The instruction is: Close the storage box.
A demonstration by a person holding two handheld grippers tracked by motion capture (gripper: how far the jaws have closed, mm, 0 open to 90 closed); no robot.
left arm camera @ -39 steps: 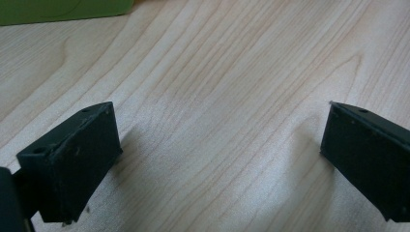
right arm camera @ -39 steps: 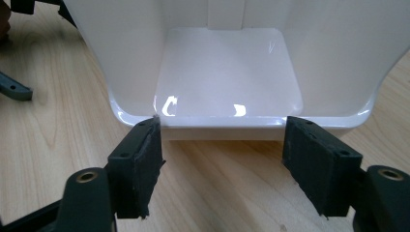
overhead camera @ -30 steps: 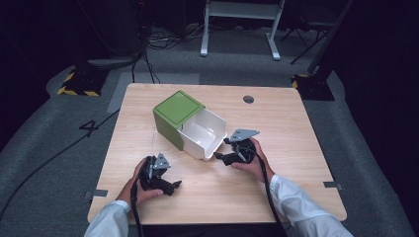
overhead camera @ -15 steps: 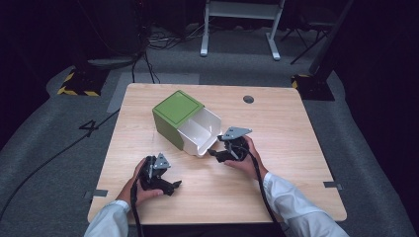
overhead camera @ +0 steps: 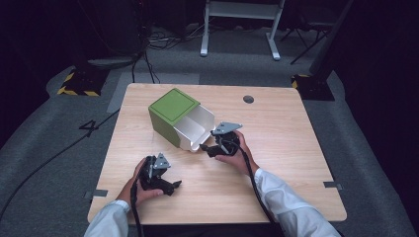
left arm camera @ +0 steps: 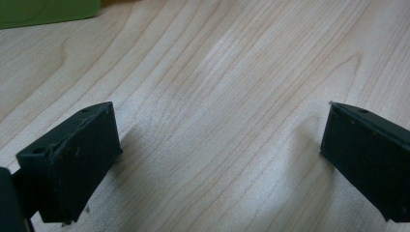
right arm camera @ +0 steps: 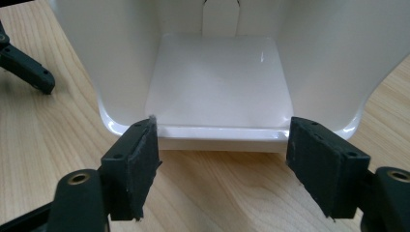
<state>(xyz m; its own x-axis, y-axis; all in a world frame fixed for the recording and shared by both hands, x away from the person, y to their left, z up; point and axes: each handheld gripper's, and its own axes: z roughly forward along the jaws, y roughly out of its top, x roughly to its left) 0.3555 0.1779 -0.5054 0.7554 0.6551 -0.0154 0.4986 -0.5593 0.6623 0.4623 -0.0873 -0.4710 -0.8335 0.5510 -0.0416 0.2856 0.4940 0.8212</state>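
A green box (overhead camera: 173, 106) stands near the table's middle with its white drawer (overhead camera: 195, 129) pulled partly out toward the near right. My right gripper (overhead camera: 206, 148) is at the drawer's front, open. In the right gripper view its two black jaws stand on either side of the drawer's low front lip (right arm camera: 220, 133), and the white inside (right arm camera: 217, 77) is empty. My left gripper (overhead camera: 170, 185) rests on the wood nearer the front edge, open (left arm camera: 220, 130) with bare table between its jaws. A corner of the green box (left arm camera: 43, 9) shows at that view's top left.
The wooden table (overhead camera: 296, 148) has a round cable hole (overhead camera: 248, 99) at the back right. A black part of the left gripper (right arm camera: 26, 67) shows left of the drawer in the right gripper view. A white frame's legs (overhead camera: 237, 29) and cables lie on the floor beyond.
My right gripper has moved left, up to the drawer's front lip. The drawer looks pushed in a little. The left gripper has stayed put.
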